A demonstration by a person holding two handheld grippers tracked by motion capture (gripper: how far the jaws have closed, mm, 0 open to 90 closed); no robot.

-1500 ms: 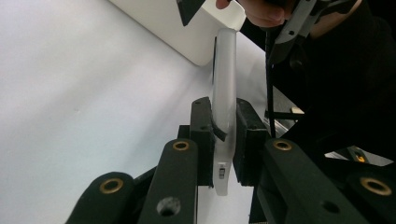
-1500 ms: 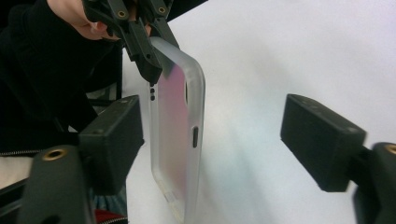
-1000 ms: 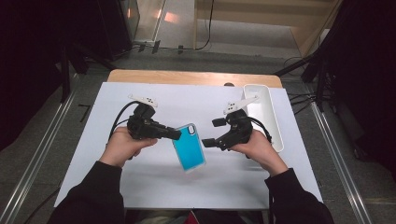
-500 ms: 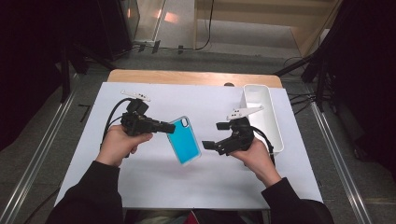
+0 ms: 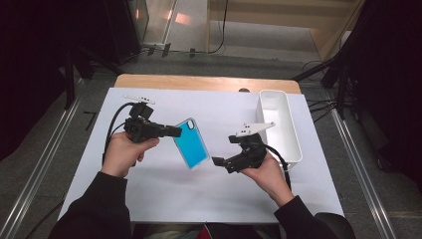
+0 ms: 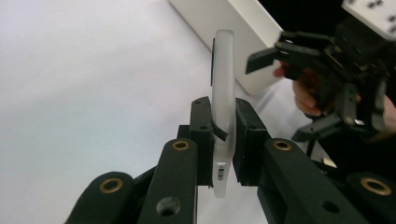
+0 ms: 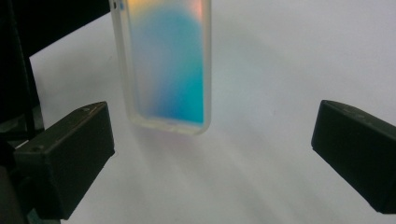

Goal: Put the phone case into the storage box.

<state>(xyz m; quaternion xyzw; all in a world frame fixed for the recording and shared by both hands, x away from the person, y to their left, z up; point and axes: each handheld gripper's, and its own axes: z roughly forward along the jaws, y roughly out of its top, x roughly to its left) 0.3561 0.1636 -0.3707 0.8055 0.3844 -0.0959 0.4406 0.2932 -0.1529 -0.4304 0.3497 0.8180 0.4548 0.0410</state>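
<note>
My left gripper (image 5: pixel 171 131) stays clamped on one edge of the blue, clear-rimmed plastic phone case (image 5: pixel 191 142), holding it off the white table sheet (image 5: pixel 164 194) near its middle; since a second ago my right gripper (image 5: pixel 217 161) has drifted lower and closer, jaws wide and empty, so a handover looks near; the case shimmers blue to orange, its frosted rim toward me

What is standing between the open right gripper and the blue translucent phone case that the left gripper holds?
Nothing visible. The right gripper points its open jaws at the blue translucent phone case, with bare white table cover between them. The left gripper clamps the case's other end, off that path.
</note>
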